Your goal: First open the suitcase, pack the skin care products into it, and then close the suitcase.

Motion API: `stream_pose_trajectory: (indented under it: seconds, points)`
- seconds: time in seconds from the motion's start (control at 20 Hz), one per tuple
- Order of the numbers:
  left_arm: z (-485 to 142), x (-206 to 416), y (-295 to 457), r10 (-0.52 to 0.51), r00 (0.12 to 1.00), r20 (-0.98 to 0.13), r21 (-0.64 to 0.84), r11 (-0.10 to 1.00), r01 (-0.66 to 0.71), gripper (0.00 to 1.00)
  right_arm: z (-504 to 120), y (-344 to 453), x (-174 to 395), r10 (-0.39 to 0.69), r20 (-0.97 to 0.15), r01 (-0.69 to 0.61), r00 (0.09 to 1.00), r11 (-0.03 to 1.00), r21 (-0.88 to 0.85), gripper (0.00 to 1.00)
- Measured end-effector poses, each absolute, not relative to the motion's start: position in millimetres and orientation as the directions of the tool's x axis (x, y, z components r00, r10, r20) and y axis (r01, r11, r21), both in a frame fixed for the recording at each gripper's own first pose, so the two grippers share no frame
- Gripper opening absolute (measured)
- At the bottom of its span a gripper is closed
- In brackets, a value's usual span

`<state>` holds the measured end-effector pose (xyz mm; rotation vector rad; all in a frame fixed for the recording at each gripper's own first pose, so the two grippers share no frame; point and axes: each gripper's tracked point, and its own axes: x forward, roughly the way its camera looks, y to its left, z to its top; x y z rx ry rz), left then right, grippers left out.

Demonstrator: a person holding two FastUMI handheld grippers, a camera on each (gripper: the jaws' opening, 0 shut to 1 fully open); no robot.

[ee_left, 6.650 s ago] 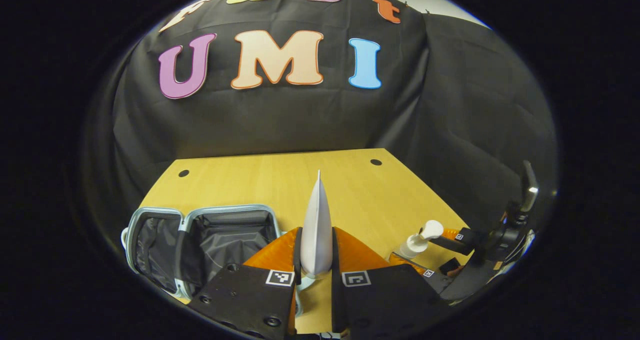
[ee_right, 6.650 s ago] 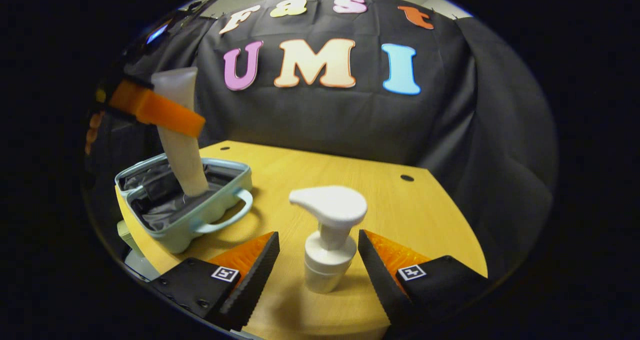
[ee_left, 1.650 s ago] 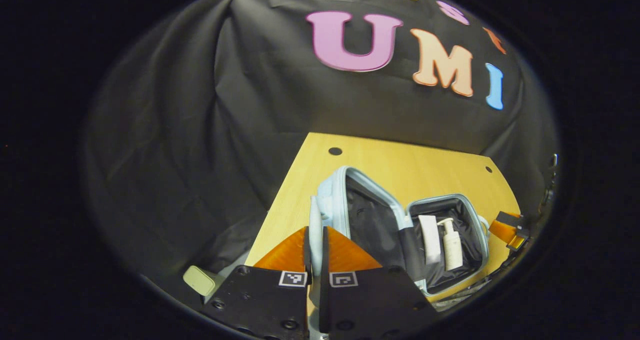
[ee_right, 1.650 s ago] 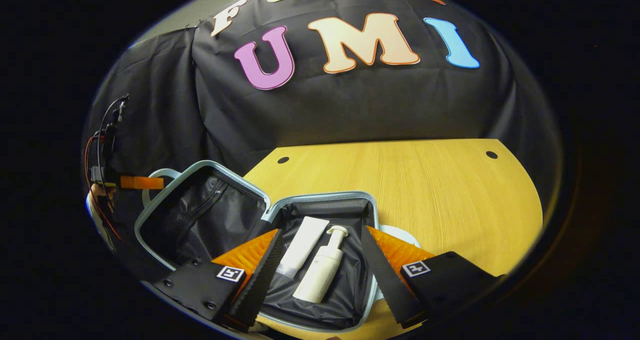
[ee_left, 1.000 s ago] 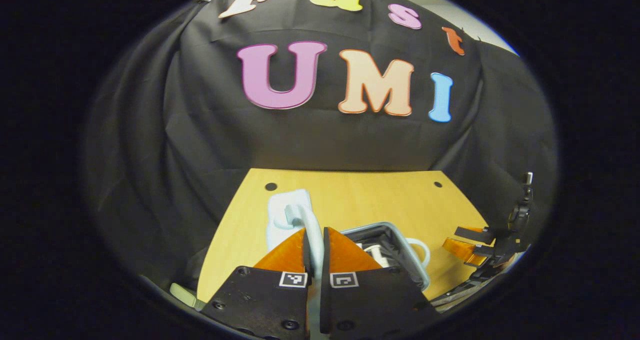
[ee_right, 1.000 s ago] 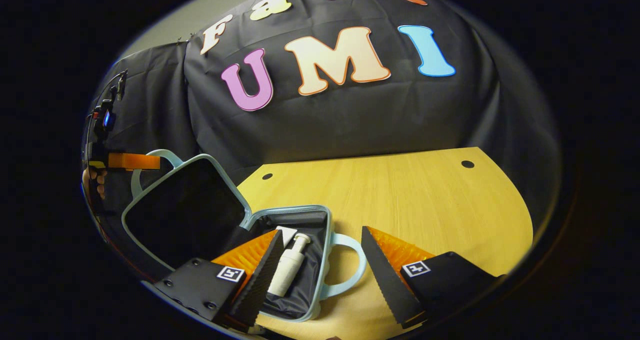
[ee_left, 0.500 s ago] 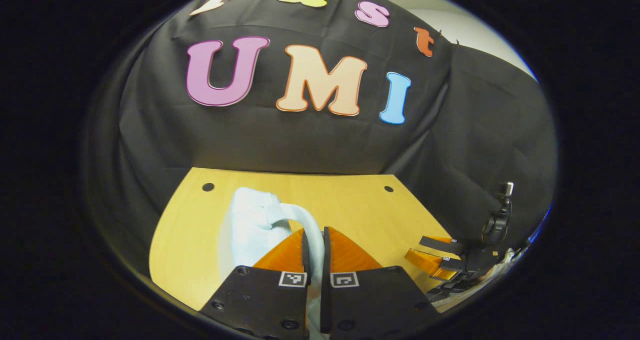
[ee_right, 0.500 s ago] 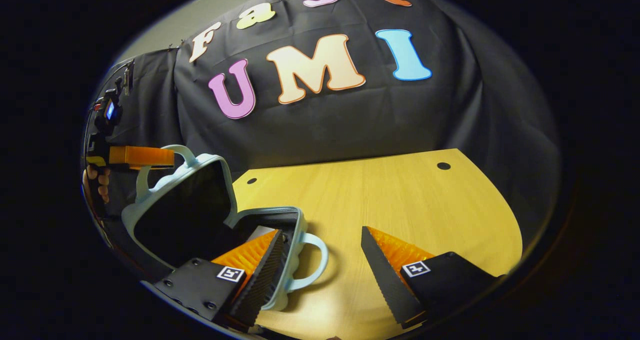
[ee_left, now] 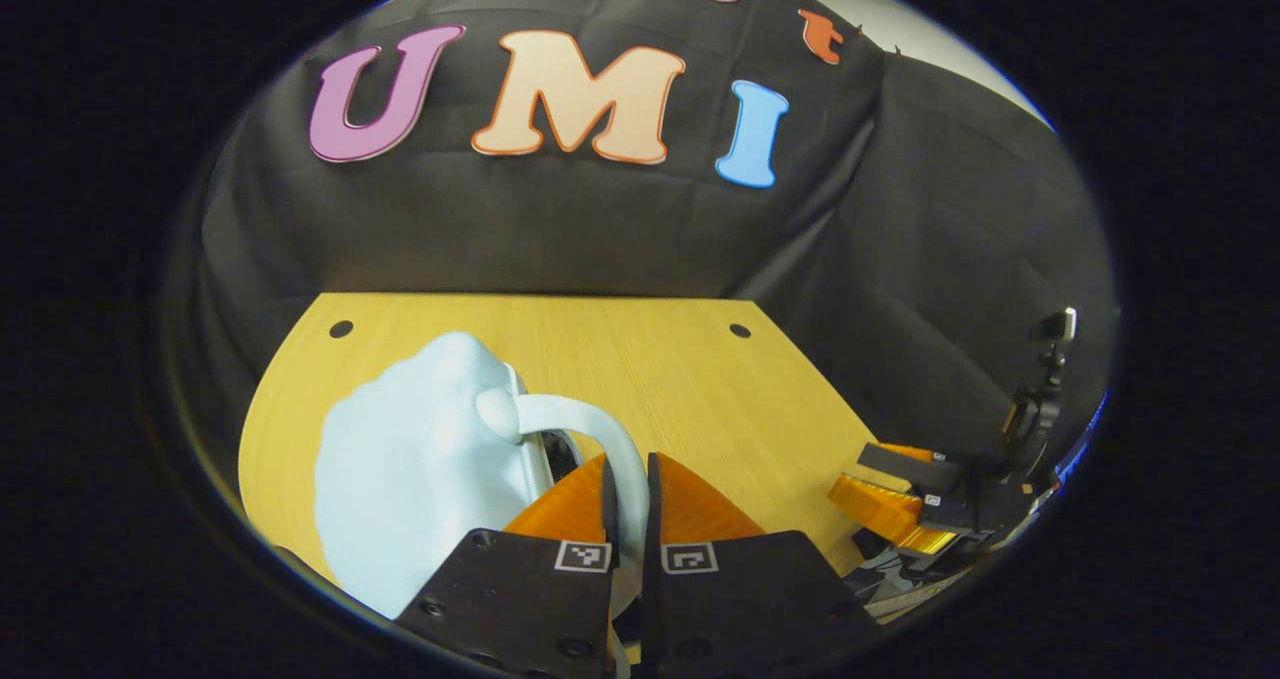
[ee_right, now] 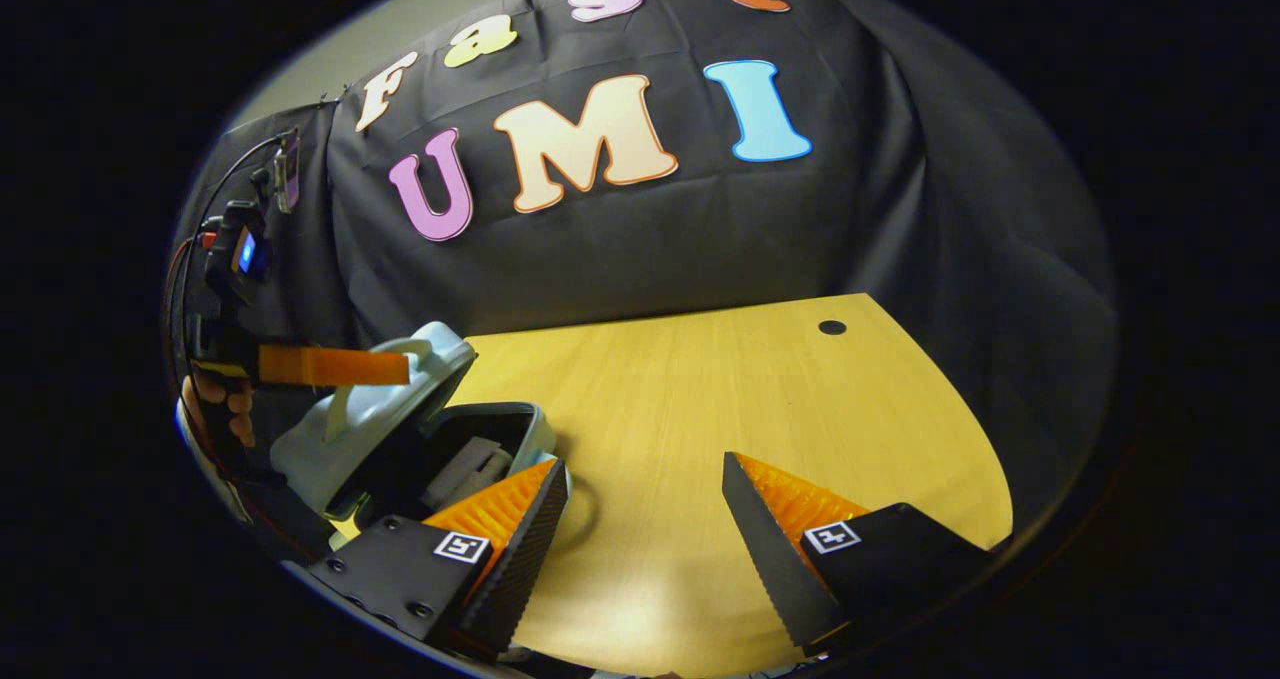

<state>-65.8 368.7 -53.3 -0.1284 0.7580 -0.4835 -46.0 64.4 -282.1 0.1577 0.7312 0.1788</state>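
Note:
A pale blue suitcase (ee_left: 400, 469) lies on the wooden table (ee_left: 620, 349), its lid tilted down over the base with a gap still showing. My left gripper (ee_left: 630, 461) is shut on the lid's handle (ee_left: 560, 414). In the right gripper view the lid (ee_right: 340, 439) hangs over the base (ee_right: 520, 434), and a white skin care product (ee_right: 465, 469) shows in the gap. The left gripper (ee_right: 390, 367) holds the lid from above, with a hand (ee_right: 215, 399) behind it. My right gripper (ee_right: 642, 464) stands open over bare table (ee_right: 750, 399), just right of the suitcase, and appears again at the far right (ee_left: 875, 474).
The table has round cable holes near its back corners (ee_left: 740, 330) (ee_right: 831, 327). Black cloth hangs behind the table and along both sides. The wooden surface to the right of the suitcase is bare.
My left gripper has swung the lid from wide open down towards the base, by its handle. The right gripper has drawn back to the right, away from the packed products.

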Motion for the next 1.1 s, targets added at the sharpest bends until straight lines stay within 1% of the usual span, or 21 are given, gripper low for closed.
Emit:
stream_pose_trajectory:
  seconds: [0.05,0.1,0.35,0.45,0.5,0.55,0.65,0.7,0.8,0.9,0.95,1.0,1.1]
  points:
    - [-63,-67,363,-0.46,0.613,-0.643,-0.275,0.885,0.376,0.07,-282,56,-49,0.21,-0.651,-0.103,0.729,0.975,0.199,0.98]
    - [-74,-69,355,-0.454,0.603,-0.655,-0.269,0.887,0.376,0.04,-283,47,-50,0.203,-0.654,-0.098,0.729,0.976,0.193,0.98]
    - [-125,-76,330,-0.405,0.566,-0.718,-0.246,0.909,0.338,0.04,-281,6,-61,0.163,-0.656,-0.061,0.737,0.982,0.177,0.98]
    - [-127,-77,325,-0.373,0.589,-0.717,-0.22,0.923,0.316,0.15,-277,-5,-61,0.155,-0.649,-0.054,0.745,0.983,0.173,0.98]
    - [-118,-72,320,-0.372,0.624,-0.687,-0.204,0.923,0.325,0.31,-273,-8,-59,0.153,-0.643,-0.054,0.751,0.984,0.171,0.98]
    - [-105,-68,319,-0.359,0.671,-0.649,-0.182,0.93,0.321,0.54,-270,-10,-57,0.153,-0.635,-0.055,0.757,0.984,0.171,0.98]
    - [-74,-54,318,-0.333,0.755,-0.565,-0.15,0.941,0.303,0.69,-260,-7,-49,0.16,-0.61,-0.06,0.776,0.982,0.181,0.98]
    - [-57,-47,320,-0.307,0.798,-0.519,-0.126,0.951,0.283,0.86,-251,-4,-42,0.164,-0.589,-0.065,0.792,0.98,0.186,0.98]
    - [-19,-35,331,-0.253,0.871,-0.421,-0.069,0.967,0.247,0.99,-225,7,-22,0.173,-0.519,-0.088,0.837,0.979,0.183,0.98]
    - [24,-31,341,-0.217,0.926,-0.309,-0.018,0.975,0.223,0.96,-190,12,3,0.161,-0.421,-0.104,0.893,0.983,0.153,0.98]
    - [41,-28,347,-0.199,0.942,-0.27,0.002,0.978,0.207,0.96,-166,15,17,0.152,-0.358,-0.107,0.921,0.984,0.144,0.98]
    - [61,-23,352,-0.179,0.959,-0.221,0.009,0.983,0.186,0.96,-143,17,29,0.141,-0.301,-0.104,0.943,0.985,0.135,0.98]
    - [93,-15,356,-0.174,0.97,-0.17,-0.017,0.985,0.173,0.97,-102,20,43,0.128,-0.198,-0.103,0.972,0.986,0.13,0.98]
